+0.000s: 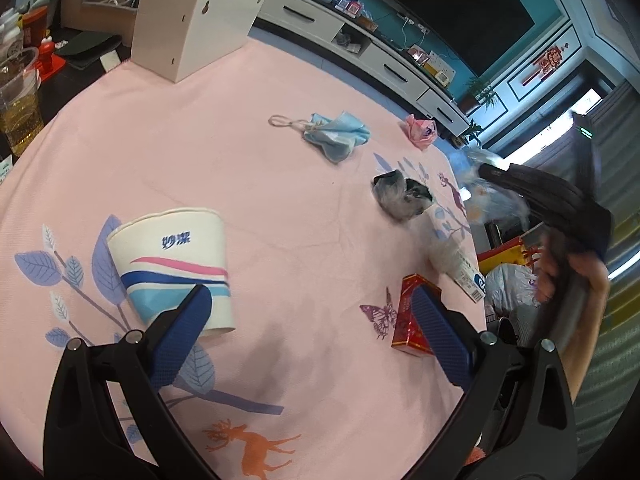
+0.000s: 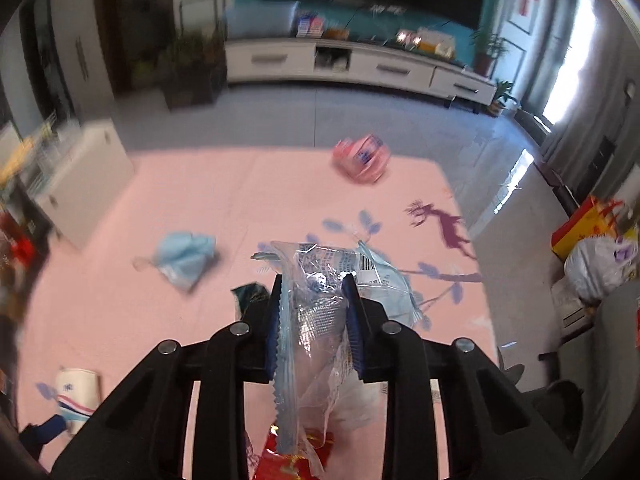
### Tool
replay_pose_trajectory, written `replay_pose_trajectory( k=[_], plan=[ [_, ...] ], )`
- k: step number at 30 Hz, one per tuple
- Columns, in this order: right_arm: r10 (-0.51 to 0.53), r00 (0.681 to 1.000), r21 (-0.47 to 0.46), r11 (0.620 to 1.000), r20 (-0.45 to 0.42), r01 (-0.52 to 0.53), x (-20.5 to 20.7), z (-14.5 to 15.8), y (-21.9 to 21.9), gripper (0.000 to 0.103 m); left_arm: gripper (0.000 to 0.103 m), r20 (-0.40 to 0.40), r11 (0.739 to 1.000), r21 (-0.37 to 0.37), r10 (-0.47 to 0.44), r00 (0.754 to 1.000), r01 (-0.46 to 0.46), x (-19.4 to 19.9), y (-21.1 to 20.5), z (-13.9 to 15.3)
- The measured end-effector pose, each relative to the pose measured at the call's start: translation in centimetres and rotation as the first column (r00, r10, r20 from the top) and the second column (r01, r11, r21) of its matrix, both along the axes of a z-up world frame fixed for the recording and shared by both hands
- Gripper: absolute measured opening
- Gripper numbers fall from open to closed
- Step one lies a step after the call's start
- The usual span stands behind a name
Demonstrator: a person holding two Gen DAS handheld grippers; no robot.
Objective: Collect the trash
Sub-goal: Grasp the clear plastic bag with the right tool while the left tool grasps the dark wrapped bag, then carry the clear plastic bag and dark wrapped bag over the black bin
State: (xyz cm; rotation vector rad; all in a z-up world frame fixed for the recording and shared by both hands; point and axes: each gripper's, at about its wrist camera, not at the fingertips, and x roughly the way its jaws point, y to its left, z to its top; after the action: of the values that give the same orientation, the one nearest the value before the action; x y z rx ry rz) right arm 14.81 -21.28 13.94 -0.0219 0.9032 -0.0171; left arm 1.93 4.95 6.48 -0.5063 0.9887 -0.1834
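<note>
On the pink tablecloth (image 1: 248, 184) a paper cup (image 1: 176, 256) lies on its side beside my left gripper (image 1: 312, 296), which is open with nothing between its fingers. A red box (image 1: 408, 320) lies by its right finger. Farther off are a blue face mask (image 1: 336, 136), a pink wrapper (image 1: 420, 130) and a dark crumpled wrapper (image 1: 402, 196). My right gripper (image 2: 314, 284) is shut on a clear plastic wrapper (image 2: 320, 308), held above the table. Below it lie the mask (image 2: 184, 260), pink wrapper (image 2: 360, 158), cup (image 2: 76, 396) and red box (image 2: 288, 460).
A white wooden box (image 1: 192, 24) stands at the table's far left. A plastic cup of yellow drink (image 1: 18, 108) is off the left edge. A small white carton (image 1: 468, 276) overhangs the right edge. Bags (image 2: 592, 248) sit on the floor to the right.
</note>
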Motion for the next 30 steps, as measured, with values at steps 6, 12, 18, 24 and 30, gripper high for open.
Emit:
replay_pose_trajectory(
  k=[6,12,18,24,30],
  plan=[
    [-0.063,0.991,0.165,0.985,0.121,0.043,-5.4,3.7,-6.1,0.029,0.100,0.023,1.000,0.021,-0.012,1.000,0.012,1.2,-1.7,0.8],
    [-0.173,0.970,0.254,0.959,0.170,0.126,-11.3,3.3,-12.7,0.029,0.100,0.063,0.999,-0.001,-0.032,0.997,0.032,3.0,-4.0,1.6],
    [-0.350,0.913,0.319,0.907,0.210,0.275,-15.1,3.0,-19.2,0.029,0.100,0.056,1.000,-0.014,-0.018,0.998,0.019,7.1,-7.0,2.2],
    [-0.456,0.861,0.339,0.865,0.224,0.370,-17.6,3.3,-23.6,0.029,0.100,0.059,0.998,0.040,-0.050,0.997,0.047,11.4,-11.2,2.0],
    [-0.522,0.825,0.386,0.822,0.217,0.419,-19.8,3.1,-26.7,0.029,0.098,0.022,0.992,0.106,-0.065,0.998,0.062,15.3,-15.0,-0.2]
  ],
)
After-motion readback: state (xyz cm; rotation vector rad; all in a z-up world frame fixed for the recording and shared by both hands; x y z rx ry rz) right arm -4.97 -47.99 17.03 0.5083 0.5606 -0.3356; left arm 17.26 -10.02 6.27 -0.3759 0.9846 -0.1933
